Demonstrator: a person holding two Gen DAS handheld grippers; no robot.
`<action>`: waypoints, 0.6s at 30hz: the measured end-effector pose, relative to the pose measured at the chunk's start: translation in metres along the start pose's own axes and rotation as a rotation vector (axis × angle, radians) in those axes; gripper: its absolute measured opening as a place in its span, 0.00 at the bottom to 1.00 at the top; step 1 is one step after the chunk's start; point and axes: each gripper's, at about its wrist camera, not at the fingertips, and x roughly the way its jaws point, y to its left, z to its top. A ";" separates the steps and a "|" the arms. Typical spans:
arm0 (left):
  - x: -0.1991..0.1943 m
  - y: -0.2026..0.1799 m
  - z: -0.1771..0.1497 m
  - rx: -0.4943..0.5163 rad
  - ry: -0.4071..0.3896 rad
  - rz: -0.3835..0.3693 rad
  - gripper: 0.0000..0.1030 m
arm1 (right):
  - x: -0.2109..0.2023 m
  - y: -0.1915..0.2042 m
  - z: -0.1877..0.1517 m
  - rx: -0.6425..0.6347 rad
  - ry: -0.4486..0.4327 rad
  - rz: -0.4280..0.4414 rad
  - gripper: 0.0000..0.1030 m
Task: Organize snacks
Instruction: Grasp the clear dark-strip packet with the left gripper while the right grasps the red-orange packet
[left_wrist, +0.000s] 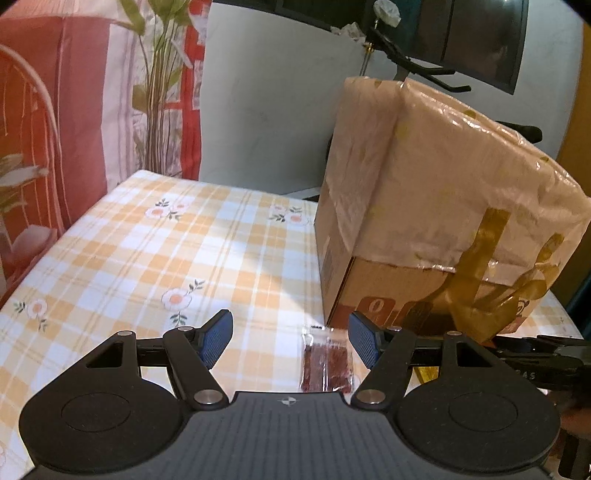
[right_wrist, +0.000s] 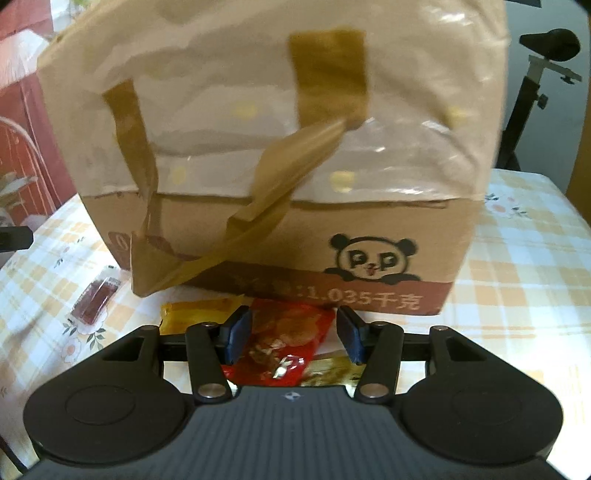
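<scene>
Right tool (right_wrist: 291, 334) open above red crinkled snack packet (right_wrist: 284, 339), glossy.

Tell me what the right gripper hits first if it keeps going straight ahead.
Most likely the red snack packet lying between the open right gripper fingers; the cardboard box stands just behind. Depth is uncertain.
</scene>
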 end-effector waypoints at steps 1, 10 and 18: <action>-0.001 0.000 -0.001 -0.001 0.002 0.000 0.69 | 0.002 0.002 -0.001 -0.007 0.009 -0.005 0.53; 0.002 -0.012 -0.012 0.008 0.034 -0.011 0.69 | -0.005 0.008 -0.015 -0.070 -0.009 -0.003 0.58; 0.007 -0.021 -0.025 0.033 0.082 -0.006 0.69 | -0.017 0.015 -0.035 -0.108 -0.049 0.068 0.47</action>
